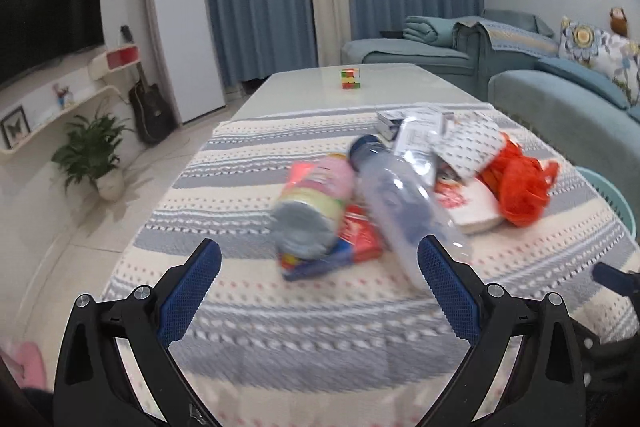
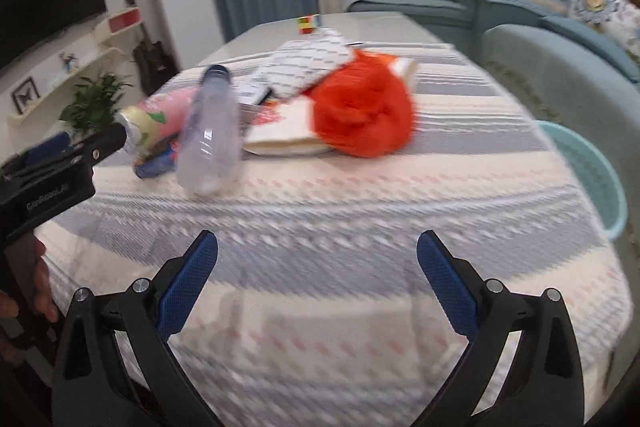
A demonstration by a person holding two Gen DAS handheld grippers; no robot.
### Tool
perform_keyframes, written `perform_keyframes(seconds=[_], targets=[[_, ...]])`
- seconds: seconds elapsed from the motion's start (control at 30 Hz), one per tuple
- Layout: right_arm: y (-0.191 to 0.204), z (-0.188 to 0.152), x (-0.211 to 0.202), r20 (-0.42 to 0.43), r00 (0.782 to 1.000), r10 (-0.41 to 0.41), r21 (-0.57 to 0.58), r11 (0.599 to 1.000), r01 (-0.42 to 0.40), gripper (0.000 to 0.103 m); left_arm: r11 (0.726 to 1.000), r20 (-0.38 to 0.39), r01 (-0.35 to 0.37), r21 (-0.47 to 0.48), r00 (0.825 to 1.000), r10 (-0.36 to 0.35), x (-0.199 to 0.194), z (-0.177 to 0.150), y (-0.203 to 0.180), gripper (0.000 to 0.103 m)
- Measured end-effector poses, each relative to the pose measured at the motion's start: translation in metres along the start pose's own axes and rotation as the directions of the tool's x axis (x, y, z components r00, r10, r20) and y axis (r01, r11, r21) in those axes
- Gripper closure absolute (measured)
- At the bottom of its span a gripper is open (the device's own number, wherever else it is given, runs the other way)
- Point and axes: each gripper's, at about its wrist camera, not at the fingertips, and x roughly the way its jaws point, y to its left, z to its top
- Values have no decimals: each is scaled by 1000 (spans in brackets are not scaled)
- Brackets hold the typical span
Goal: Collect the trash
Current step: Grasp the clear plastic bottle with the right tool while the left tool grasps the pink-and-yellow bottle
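Both sets of jaws stand apart and hold nothing; the left gripper [image 1: 319, 259] sits low at six o'clock, nearly on the heap, the right gripper [image 2: 317, 251] further back over bare woven cloth [image 2: 320, 195]; the trash lies heaped mid-surface. Nearest, at twelve o'clock of the left gripper, a clear plastic bottle [image 1: 404, 203] leans across a pink can [image 1: 316, 203] and a flat red carton [image 1: 360, 239]; smooth, round and light, I'd guess either rolls off if nudged rather than pinched squarely. Behind, toward one o'clock, a crumpled orange bag [image 1: 516, 183] slumps on white paper; limp stuff could drag neighbours along. The teal basket [image 2: 588, 171] waits at three o'clock beside the edge; a dropped piece might miss it.
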Motion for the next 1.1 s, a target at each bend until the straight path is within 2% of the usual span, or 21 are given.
perform_keyframes(seconds=[0.1, 0.17, 0.23, 0.33, 0.4, 0.47, 0.5, 0.67, 0.83, 1.1], targets=[[16, 18, 16, -19, 998, 56, -1, 998, -56, 8, 998, -4, 56, -5, 998, -56, 13, 14, 23, 7], [28, 29, 24, -11, 998, 57, -36, 998, -57, 8, 997, 4, 83, 13, 997, -83, 18, 22, 28, 8], [38, 41, 33, -20, 998, 65, -74, 995, -66, 8, 992, -22, 125, 29, 992, -124, 29, 28, 30, 8], [51, 50, 48, -49, 994, 99, -104, 989, -104, 8, 988, -72, 132, 86, 989, -126, 49, 32, 21, 8], [59, 53, 56, -72, 990, 122, -112, 985, -130, 8, 977, -96, 129, 169, 989, -114, 63, 33, 9, 8], [67, 55, 65, -83, 990, 114, -142, 982, -124, 8, 966, -116, 128, 223, 988, -104, 78, 34, 0, 8], [71, 56, 70, -82, 993, 83, -168, 981, -96, 8, 966, -122, 128, 225, 987, -103, 83, 34, -1, 8], [75, 55, 93, -132, 987, 92, -163, 980, -113, 8, 976, -170, 188, 110, 971, -168, 110, 44, 13, 8], [69, 64, 105, -134, 984, 115, -107, 986, -130, 8, 970, -203, 220, 108, 960, -195, 125, 43, 16, 9], [64, 70, 114, -145, 982, 120, -74, 989, -131, 8, 971, -233, 239, 25, 946, -227, 133, 37, 36, 12]])
